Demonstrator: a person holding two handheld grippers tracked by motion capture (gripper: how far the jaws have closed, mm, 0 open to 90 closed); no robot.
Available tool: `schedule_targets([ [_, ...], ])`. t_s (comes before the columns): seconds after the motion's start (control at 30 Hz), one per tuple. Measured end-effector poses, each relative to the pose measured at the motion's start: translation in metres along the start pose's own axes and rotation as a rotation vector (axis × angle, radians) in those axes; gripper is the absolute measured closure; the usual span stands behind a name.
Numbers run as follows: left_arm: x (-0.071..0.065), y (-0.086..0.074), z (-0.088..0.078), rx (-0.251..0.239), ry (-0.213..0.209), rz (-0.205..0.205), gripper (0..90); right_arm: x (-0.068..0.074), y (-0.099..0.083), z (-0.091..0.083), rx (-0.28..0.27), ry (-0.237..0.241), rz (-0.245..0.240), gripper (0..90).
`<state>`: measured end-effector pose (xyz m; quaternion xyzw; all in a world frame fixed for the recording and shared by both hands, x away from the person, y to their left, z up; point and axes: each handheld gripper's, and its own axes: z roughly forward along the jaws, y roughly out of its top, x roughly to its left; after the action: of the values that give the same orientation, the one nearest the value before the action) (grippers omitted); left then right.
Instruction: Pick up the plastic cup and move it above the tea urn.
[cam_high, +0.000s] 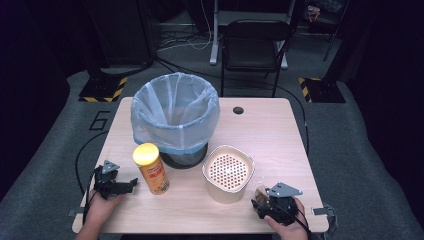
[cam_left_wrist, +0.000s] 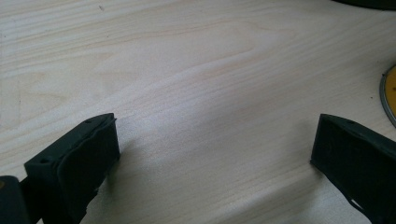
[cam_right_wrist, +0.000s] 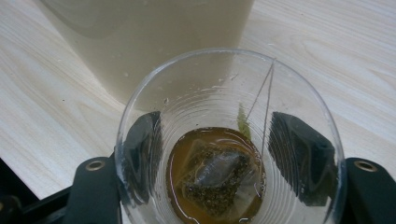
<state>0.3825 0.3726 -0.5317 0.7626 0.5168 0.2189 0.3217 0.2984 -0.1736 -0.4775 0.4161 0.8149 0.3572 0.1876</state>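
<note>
- Evidently right gripper (cam_right_wrist: 212, 154) clamps the clear cup (cam_right_wrist: 229, 140) upright, so tea and teabag (cam_right_wrist: 217, 179) stay in.
- Left gripper (cam_left_wrist: 212, 154) rests open, empty, on table (cam_left_wrist: 196, 70).
- Strainer tub (cam_high: 228, 173) stands just beside, likely for draining.

Clear cup (cam_right_wrist: 229, 140) bottom cut off by picture edge. Yellow can (cam_left_wrist: 390, 95) just sliver at edge. Cup tiny from high view.
</note>
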Motion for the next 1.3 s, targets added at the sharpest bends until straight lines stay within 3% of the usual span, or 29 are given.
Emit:
schedule_targets([
  [0.63,0.000,0.000,0.000,0.000,0.000,0.000,0.7,-0.014,0.006,-0.008,-0.015,-0.049,-0.052,35.2],
  [0.77,0.000,0.000,0.000,-0.001,0.000,0.000,0.8,-0.018,0.010,-0.010,-0.009,-0.032,-0.047,35.4],
  [0.83,-0.001,0.000,0.000,-0.005,0.000,-0.009,0.8,-0.019,0.013,-0.012,-0.001,-0.022,-0.066,35.4],
  [1.13,-0.001,0.000,0.000,-0.008,0.001,-0.008,0.8,-0.032,0.025,-0.016,0.021,-0.073,-0.156,35.5],
  [1.3,-0.001,0.000,0.000,-0.005,0.000,-0.008,0.8,-0.041,0.032,-0.019,0.016,-0.076,-0.137,35.5],
])
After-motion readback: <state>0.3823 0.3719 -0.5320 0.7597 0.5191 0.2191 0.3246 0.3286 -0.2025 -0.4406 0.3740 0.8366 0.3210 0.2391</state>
